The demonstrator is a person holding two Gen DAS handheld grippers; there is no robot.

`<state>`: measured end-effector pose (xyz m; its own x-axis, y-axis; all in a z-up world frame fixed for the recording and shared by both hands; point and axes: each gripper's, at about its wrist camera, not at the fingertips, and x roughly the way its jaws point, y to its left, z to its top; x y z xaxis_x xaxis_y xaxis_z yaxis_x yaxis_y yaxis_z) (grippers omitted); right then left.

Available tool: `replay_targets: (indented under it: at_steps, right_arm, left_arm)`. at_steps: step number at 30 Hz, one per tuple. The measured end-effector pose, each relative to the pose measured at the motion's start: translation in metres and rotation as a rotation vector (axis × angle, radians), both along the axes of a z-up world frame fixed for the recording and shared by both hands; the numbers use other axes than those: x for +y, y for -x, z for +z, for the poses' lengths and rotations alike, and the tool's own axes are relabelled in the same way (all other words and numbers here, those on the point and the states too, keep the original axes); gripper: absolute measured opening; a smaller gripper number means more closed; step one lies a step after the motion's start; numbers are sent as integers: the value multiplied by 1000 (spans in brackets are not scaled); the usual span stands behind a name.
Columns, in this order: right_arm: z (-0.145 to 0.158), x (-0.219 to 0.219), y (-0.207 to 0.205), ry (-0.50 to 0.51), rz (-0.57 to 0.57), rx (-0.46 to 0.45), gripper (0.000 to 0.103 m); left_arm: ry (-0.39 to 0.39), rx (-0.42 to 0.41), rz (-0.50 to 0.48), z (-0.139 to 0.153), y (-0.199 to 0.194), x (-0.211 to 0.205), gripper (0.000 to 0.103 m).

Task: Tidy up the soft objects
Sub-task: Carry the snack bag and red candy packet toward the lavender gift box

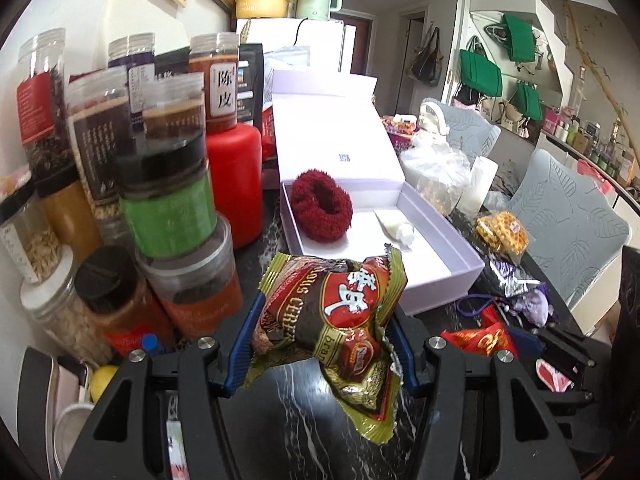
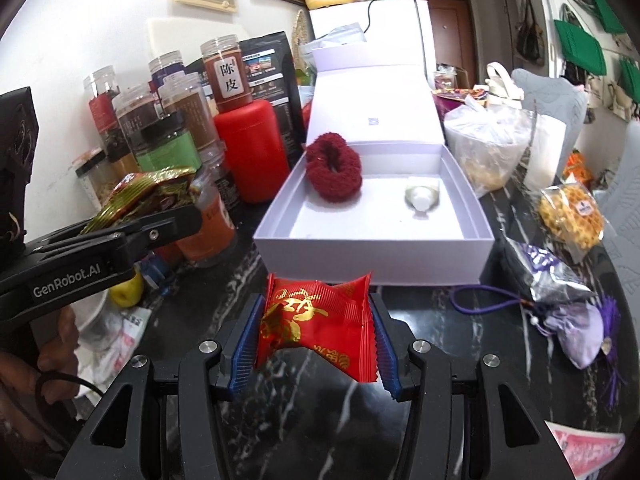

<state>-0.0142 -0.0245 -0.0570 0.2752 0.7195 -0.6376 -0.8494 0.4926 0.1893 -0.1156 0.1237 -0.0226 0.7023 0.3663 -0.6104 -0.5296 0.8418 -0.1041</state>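
My left gripper (image 1: 320, 340) is shut on a green and red cereal snack packet (image 1: 340, 320), held above the dark table just short of the open white box (image 1: 440, 276). My right gripper (image 2: 314, 344) is shut on a red packet with gold print (image 2: 316, 328), in front of the same white box (image 2: 372, 260). Inside the box lie a dark red fuzzy scrunchie (image 2: 334, 172) at the back left and a small white tube (image 2: 420, 196) to its right. In the right wrist view the left gripper (image 2: 132, 220) with its cereal packet (image 2: 148, 192) shows at the left.
Stacked spice jars (image 1: 168, 184) and a red canister (image 1: 236, 184) crowd the left of the box. To its right lie a clear plastic bag (image 2: 488, 152), a yellow snack bag (image 2: 568, 212), a silver and purple packet (image 2: 548, 276) and a lilac drawstring pouch (image 2: 576, 332). A person's hand (image 2: 44, 360) holds the left gripper.
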Motion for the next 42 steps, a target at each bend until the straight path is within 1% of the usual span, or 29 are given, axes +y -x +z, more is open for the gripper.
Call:
replay_targets:
  at_steps: [8,16,24,30,34,42]
  right_arm:
    - [15,9,-16,-21,4,-14,50]
    - [40,12,-40,-50,-10,-59,50]
    - [62,18,-68,-70,-21,-100,50]
    - [75,25,-92,-86,-29,-113,50]
    - [81,32,-111,-94,-53,-123,50]
    - [89,45,-143,-90,-74,-152,50]
  left_arm:
    - [-22,-41,-21,18,-20,9,57]
    - [-52,-88,-68,41,-48,7,57]
    - [-72,-124,-93,59,-79,10,57]
    - [-69,-155,-89,71,-102,17,57]
    - [-98,-156,-70,77,-121,22,57]
    - [-110,-176,-48,83,-147,39,57]
